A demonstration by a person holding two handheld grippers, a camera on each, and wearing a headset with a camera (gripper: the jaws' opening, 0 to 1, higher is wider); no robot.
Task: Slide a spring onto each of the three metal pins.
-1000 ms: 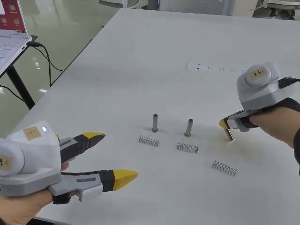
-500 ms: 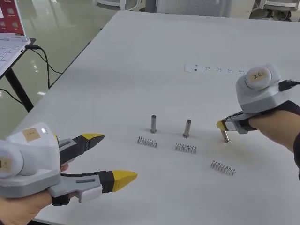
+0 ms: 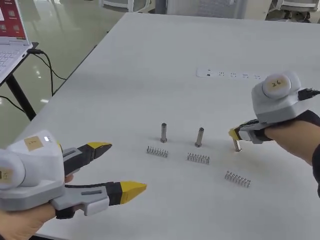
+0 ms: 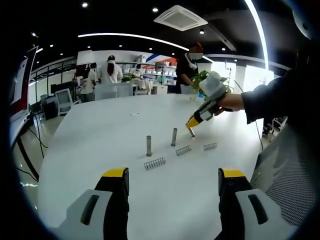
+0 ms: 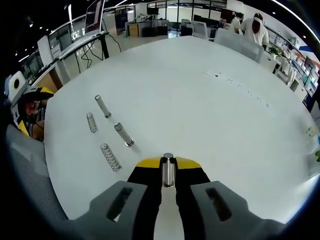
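Two metal pins stand upright on the white table (image 3: pixel 150 75): the left pin (image 3: pixel 163 132) (image 4: pixel 148 145) (image 5: pixel 102 106) and the middle pin (image 3: pixel 200 136) (image 4: pixel 174 136) (image 5: pixel 123 134). The third pin (image 3: pixel 237 145) (image 5: pixel 168 171) is clamped between the yellow tips of my right gripper (image 3: pixel 235 135) (image 5: pixel 168 170), just above the table at the right. Three springs lie flat: one (image 3: pixel 157 151) (image 4: pixel 154 163) before the left pin, one (image 3: pixel 198 158) (image 4: pixel 183 150) before the middle pin, one (image 3: pixel 237 179) (image 4: pixel 210 146) at the right. My left gripper (image 3: pixel 117 167) (image 4: pixel 172 175) hovers open at the near left.
A white power strip (image 3: pixel 230 75) lies flat farther back on the table. A laptop (image 3: pixel 10 35) sits on a side stand to the far left, with cables hanging. People stand in the background of the left gripper view.
My right gripper has shifted slightly left and lower with the pin in it. The left gripper has stayed put.
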